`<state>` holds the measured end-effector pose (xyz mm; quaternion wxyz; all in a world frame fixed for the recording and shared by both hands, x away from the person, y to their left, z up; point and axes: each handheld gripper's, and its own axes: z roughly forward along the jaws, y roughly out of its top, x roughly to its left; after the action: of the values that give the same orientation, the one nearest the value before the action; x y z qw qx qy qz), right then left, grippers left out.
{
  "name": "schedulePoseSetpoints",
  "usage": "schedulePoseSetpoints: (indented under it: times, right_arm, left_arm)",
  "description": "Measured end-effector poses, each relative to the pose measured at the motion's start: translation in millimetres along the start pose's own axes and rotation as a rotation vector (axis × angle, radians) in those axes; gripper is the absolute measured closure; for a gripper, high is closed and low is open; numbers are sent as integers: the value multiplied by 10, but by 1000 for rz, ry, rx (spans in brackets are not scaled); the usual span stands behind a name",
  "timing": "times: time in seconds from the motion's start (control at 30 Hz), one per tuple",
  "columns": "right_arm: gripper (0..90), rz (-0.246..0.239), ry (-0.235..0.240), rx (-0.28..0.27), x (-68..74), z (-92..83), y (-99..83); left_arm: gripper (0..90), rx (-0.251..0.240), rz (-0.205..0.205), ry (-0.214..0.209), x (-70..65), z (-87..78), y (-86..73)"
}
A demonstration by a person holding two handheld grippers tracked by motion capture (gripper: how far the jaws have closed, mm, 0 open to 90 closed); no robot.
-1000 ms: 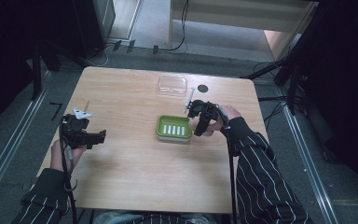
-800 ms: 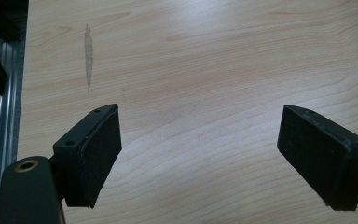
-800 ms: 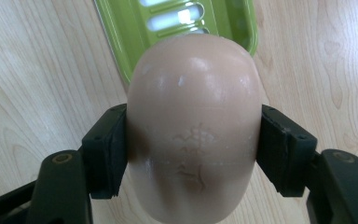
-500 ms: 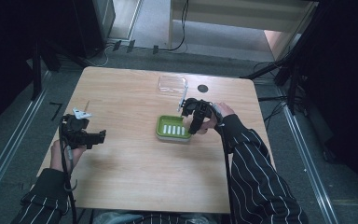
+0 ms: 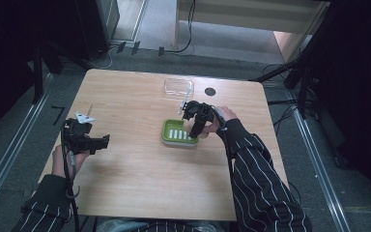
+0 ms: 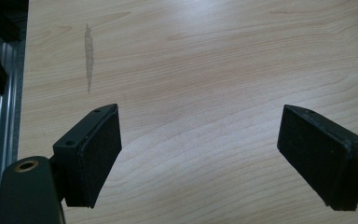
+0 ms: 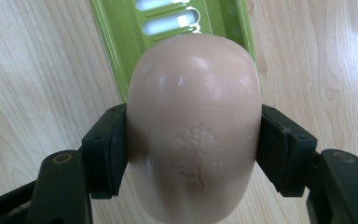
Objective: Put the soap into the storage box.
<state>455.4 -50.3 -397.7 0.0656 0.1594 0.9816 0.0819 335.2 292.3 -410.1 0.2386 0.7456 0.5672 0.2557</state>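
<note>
Right gripper view: pale soap bar (image 7: 194, 126) clamped between right claw (image 7: 193, 149) pads, above green slotted dish (image 7: 121, 42).

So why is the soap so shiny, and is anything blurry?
Right gripper view: white glare spots on the soap, which looks sharp. Left gripper view: a pale sheen on the table, with the nearest tong parts a little soft. High view: bright table, dark surroundings.

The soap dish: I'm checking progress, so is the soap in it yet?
Not yet. The right gripper holds the soap between its fingers above the green soap dish, whose slotted floor lies bare.
</note>
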Motion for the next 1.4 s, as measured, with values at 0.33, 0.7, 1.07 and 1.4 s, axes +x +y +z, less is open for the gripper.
schedulePoseSetpoints:
  times: [0.33, 0.7, 1.07, 1.4]
  right_arm:
    - [334, 4, 6, -36, 2, 30, 54]
    - [334, 9, 8, -60, 18, 55, 119]
    - [334, 6, 21, -79, 28, 129, 178]
    - [334, 14, 34, -89, 29, 215, 218]
  left_arm:
    - [144, 0, 2, 0, -1, 1, 1]
    - [144, 0, 0, 2, 3, -1, -2]
    - [144, 1, 0, 2, 3, -1, -2]
    - [144, 0, 1, 0, 5, 1, -5]
